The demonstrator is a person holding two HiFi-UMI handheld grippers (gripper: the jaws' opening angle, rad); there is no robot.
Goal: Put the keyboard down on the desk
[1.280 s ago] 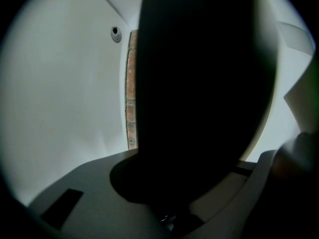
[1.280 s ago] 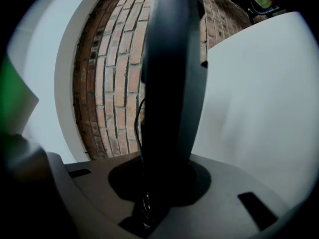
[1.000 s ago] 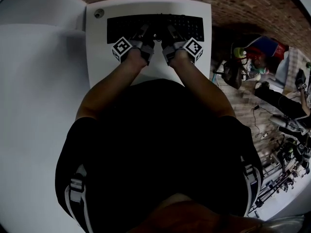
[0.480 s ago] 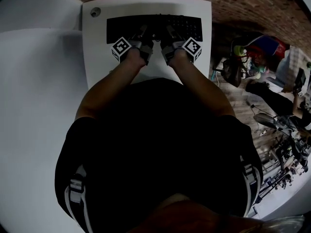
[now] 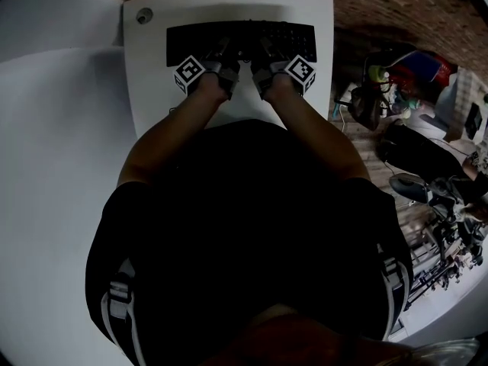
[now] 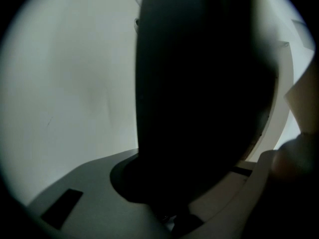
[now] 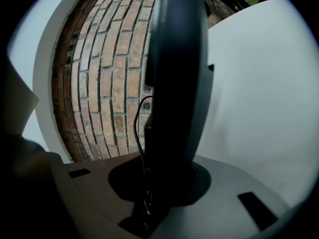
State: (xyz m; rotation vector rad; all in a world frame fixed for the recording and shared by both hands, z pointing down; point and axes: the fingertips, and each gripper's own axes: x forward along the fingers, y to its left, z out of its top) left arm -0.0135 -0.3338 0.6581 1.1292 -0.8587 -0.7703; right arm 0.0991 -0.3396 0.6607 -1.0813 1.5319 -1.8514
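The keyboard is black, the desk white, the brickwork red-brown.

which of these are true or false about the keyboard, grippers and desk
1. The left gripper and right gripper both hold the keyboard. True.
2. The keyboard is white. False: it is black.
3. The desk is white. True.
4. Carpet lies beside the desk. False: the floor there is brick.
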